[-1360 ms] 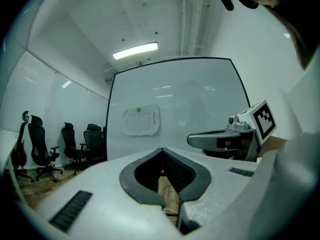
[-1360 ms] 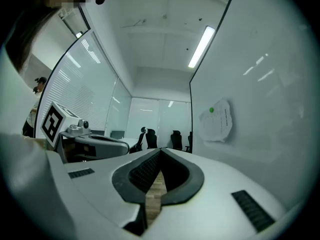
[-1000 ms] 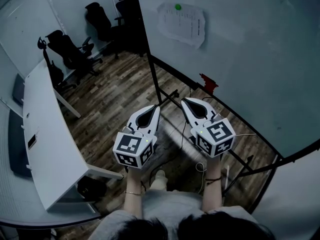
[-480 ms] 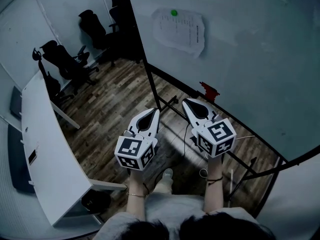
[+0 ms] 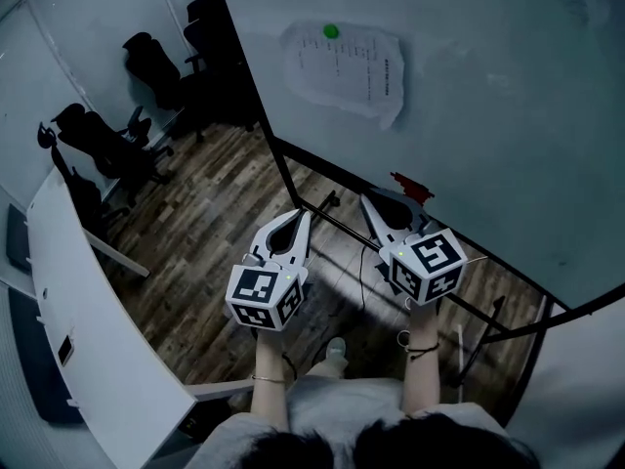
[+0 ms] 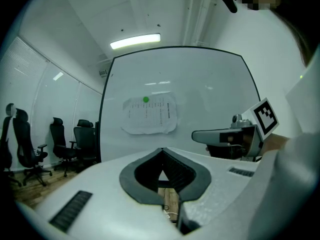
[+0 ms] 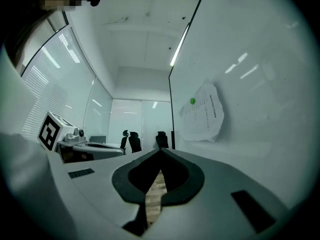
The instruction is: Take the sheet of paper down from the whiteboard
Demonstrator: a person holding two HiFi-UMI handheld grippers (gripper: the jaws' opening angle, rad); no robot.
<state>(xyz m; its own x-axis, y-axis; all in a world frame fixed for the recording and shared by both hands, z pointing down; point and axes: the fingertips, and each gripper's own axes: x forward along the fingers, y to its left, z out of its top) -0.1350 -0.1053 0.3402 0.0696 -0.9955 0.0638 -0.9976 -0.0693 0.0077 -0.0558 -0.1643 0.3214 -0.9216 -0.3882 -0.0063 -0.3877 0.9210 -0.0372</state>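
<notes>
- Step in hand: the approach; neither gripper touches the sheet of paper [image 5: 342, 69]; removal not yet begun.
- Sheet location: upper centre of the head view, flat on the whiteboard [image 5: 508, 125]; pinned near its top edge by one green magnet [image 5: 330, 32]; paper creased, lower right corner looks curled a little off the board.
- Left gripper [image 5: 301, 217]: lower centre of the head view; jaws together with tips meeting, nothing between them; its own view has the sheet straight ahead at upper centre, well apart from the tips.
- Right gripper [image 5: 367, 199]: just right of the left one; jaws likewise closed and empty; its own view has the sheet at the right of frame, seen obliquely along the board.
- Both grippers are held roughly level, side by side, pointing towards the board; in the head view both sit well below the sheet, over the wooden floor [image 5: 215, 213].
- Next move, judged: raise and advance both grippers to the sheet; jaws must open first; one gripper could pinch the loose lower corner or a side edge while the other lifts off the magnet.
- Risk, judged: pulling with the magnet in place may tear the top edge; a freed sheet may drop unless one gripper has it.
- Surroundings: office chairs [image 5: 146, 62] upper left; white desk [image 5: 78, 291] at left edge; not involved.
</notes>
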